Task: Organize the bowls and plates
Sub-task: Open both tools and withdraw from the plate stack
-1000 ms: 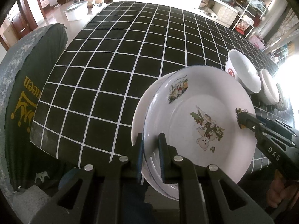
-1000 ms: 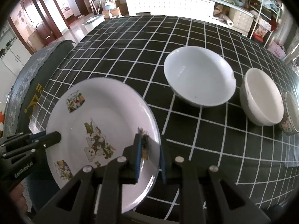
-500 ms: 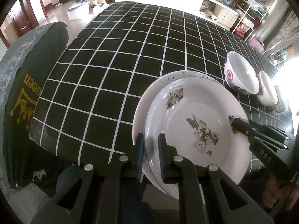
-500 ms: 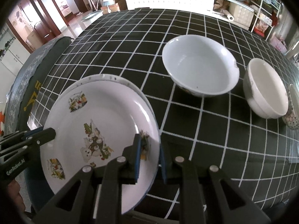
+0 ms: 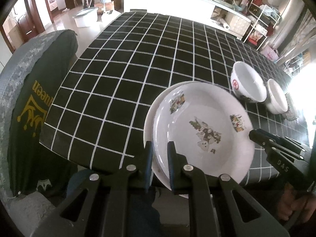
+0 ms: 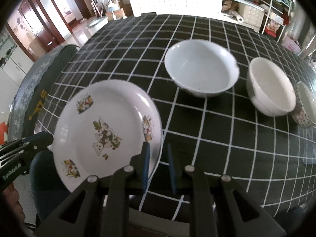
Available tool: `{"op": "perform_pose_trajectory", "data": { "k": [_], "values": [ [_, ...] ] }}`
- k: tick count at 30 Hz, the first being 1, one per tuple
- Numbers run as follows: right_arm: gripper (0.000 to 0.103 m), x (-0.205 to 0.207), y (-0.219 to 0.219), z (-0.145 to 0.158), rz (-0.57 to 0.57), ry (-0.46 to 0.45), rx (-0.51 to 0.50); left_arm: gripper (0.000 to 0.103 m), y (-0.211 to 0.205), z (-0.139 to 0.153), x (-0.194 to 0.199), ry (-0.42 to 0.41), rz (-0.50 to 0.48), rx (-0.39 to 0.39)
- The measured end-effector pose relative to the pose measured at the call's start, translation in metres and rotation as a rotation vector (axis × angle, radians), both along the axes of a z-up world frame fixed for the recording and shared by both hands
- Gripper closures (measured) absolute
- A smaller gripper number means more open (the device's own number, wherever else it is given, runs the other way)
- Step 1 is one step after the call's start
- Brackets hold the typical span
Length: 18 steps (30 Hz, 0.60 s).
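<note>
A white plate with cartoon prints [image 5: 203, 130] lies on a plain white plate [image 5: 148, 126] at the near table edge, overhanging it. My left gripper [image 5: 159, 164] has its jaws either side of the left rim, slightly parted. My right gripper [image 6: 157, 165] stands at the printed plate's [image 6: 104, 126] right rim with its jaws parted; it also shows in the left wrist view [image 5: 276, 150]. A wide white bowl [image 6: 201, 67], a smaller white bowl [image 6: 270, 86] and a patterned bowl [image 6: 305, 106] stand to the right.
The table carries a black cloth with a white grid [image 5: 150, 63]. A grey chair back with a green cover [image 5: 29, 102] stands at the left edge. Shelves and cabinets line the far wall.
The printed plate has come down onto the plain plate at the table edge. Both grippers' jaws have parted a little from their tight hold on its rim.
</note>
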State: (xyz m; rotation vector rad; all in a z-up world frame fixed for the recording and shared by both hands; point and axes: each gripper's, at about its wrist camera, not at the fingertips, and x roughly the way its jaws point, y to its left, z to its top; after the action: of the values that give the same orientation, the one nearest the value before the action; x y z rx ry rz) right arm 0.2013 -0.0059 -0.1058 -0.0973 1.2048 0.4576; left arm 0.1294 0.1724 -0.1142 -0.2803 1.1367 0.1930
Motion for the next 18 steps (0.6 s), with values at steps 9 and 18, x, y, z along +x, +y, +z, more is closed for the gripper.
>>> {"op": "perform_pose_trajectory", "data": {
  "k": [9, 18],
  "values": [
    [0.081, 0.002, -0.033, 0.046, -0.085, -0.129, 0.083, 0.091, -0.037, 0.032, 0.011, -0.079, -0.092, -0.014],
    [0.079, 0.016, -0.051, 0.072, -0.063, -0.158, 0.068, 0.091, -0.082, 0.065, 0.037, -0.142, -0.207, -0.005]
  ]
}}
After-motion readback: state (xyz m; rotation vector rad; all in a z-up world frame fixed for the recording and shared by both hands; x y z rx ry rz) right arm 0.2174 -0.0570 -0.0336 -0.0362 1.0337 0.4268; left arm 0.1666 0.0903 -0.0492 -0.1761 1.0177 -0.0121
